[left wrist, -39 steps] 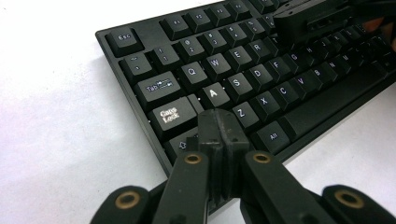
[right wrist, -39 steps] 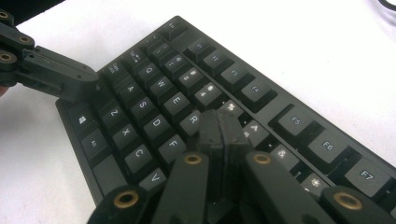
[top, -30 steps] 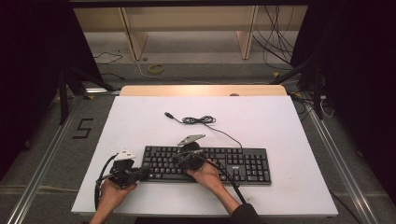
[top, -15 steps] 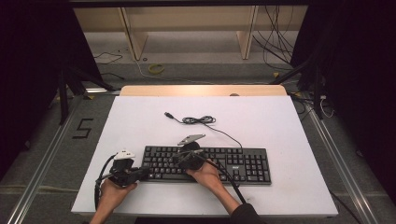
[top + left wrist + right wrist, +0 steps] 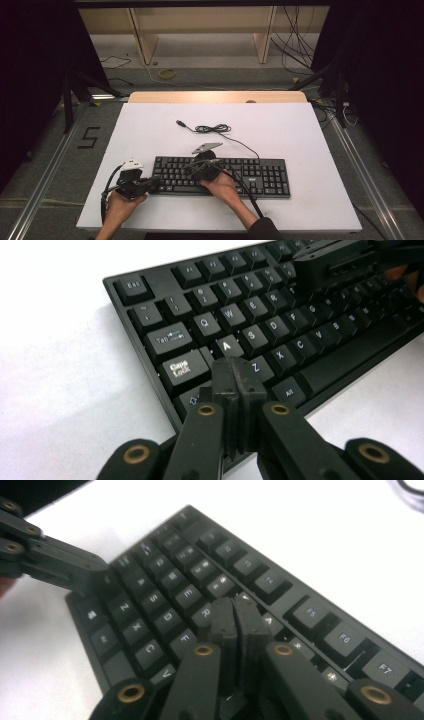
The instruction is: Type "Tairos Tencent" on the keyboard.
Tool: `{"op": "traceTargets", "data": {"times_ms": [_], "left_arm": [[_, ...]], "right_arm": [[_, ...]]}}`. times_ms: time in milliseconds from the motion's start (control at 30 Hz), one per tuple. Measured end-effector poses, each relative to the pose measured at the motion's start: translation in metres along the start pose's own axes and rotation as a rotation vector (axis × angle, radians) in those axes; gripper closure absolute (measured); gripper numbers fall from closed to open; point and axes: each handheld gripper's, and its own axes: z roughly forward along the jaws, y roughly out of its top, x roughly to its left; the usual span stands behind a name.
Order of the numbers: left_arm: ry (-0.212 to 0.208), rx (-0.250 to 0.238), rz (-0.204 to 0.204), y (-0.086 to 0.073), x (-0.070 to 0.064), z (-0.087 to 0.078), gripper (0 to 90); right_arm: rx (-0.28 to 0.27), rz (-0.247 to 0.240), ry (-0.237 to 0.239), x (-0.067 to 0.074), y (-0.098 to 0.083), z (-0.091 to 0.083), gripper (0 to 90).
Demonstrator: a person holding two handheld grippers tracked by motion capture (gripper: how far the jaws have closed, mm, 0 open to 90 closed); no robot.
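Keyboard (image 5: 220, 176), black, full-size, lies flat near the front edge of the white table (image 5: 300, 130); its cable (image 5: 212, 129) trails loose behind it. Left gripper (image 5: 234, 377): jaws pressed together, empty, tips over the Shift/Z corner, seemingly poised to press keys. Right gripper (image 5: 237, 617): jaws likewise closed, empty, tips near R. Containers: none present.

White table (image 5: 300, 130), yellow ring (image 5: 167, 73), perhaps tape
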Motion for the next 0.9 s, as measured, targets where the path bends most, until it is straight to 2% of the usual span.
{"op": "traceTargets", "data": {"times_ms": [300, 400, 733, 900], "left_arm": [[-0.016, -0.054, -0.017, 0.002, 0.002, -0.006, 83.9], [-0.026, -0.066, -0.029, 0.003, 0.003, -0.007, 78.2], [-0.033, -0.085, -0.036, 0.007, 0.0, -0.007, 58.6], [-0.037, -0.094, -0.039, 0.012, -0.001, -0.005, 53.9]], "right_arm": [[-0.038, -0.001, 0.015, 0.001, 0.002, -0.011, 83.3], [-0.046, -0.001, 0.021, 0.002, 0.003, -0.015, 80.0], [-0.071, -0.014, 0.066, 0.006, -0.003, -0.033, 59.0], [-0.076, -0.006, 0.079, 0.005, -0.008, -0.039, 49.9]]}}
